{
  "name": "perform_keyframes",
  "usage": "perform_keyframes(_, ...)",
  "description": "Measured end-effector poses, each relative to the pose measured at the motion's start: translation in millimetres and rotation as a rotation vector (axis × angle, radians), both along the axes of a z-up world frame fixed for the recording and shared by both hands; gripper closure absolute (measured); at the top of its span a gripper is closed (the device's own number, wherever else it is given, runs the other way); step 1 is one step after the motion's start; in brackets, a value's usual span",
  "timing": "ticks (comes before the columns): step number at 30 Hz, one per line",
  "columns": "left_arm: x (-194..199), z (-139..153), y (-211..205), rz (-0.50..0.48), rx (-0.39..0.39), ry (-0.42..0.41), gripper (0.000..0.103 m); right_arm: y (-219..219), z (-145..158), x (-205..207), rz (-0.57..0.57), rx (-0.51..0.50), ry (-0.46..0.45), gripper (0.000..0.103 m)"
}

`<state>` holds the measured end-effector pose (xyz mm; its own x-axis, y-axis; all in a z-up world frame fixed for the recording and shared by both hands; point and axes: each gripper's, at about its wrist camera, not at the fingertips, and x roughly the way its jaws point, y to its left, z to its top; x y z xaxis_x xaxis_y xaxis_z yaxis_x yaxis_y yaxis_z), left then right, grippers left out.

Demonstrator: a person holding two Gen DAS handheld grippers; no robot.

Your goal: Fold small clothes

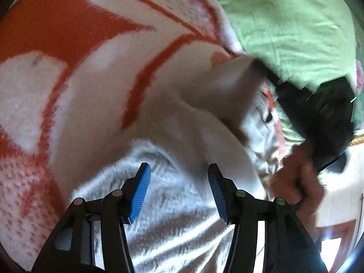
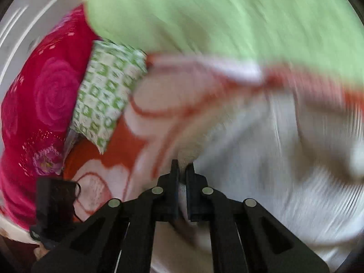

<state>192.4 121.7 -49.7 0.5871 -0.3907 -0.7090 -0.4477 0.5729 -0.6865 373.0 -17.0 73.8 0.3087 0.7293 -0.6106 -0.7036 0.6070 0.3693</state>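
A small white garment with faint grey stripes lies on an orange-and-white blanket. My left gripper hovers just over it. Its blue pads stand apart, with cloth below them but nothing pinched. A flap of the white garment is lifted toward the right, where a hand holds the other tool's black body. In the right wrist view my right gripper is shut on an edge of the white garment. That view is smeared by motion blur.
A light green sheet covers the far side. At left a red rose-patterned blanket and a green-checked pillow lie beside the orange-and-white blanket. A black device with a cord sits low at left.
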Motion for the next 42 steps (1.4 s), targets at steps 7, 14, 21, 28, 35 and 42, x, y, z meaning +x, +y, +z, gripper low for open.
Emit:
perform_keyframes(7,13.4,-9.5,-2.2,0.009,0.184,0.055,0.052,66.2,-29.2,40.0,-0.009,-0.206,0.002,0.096)
perform_keyframes(14,0.1,15.6,-3.9,-0.059,0.239,0.016,0.052,-39.9,16.7,-2.8,-0.176,0.017,-0.012,0.06)
perform_keyframes(21,20.3,69.6,-6.8,-0.126,0.435,-0.046,0.048,-214.1,13.2,-59.1,-0.502,0.012,-0.06,0.045)
perform_keyframes(28,86.3,83.3,-12.0,-0.211,0.531,0.004,0.043,-273.4,-29.7,-59.6,-0.609,-0.203,0.026,0.045)
perform_keyframes(35,119.9,66.0,-23.2,-0.24,0.57,0.054,0.041,-259.0,-65.4,-46.5,-0.531,-0.34,0.042,0.045)
perform_keyframes(42,134.7,44.4,-34.2,-0.276,0.677,0.113,0.041,-216.8,-10.1,-68.8,-0.358,-0.179,0.035,0.093)
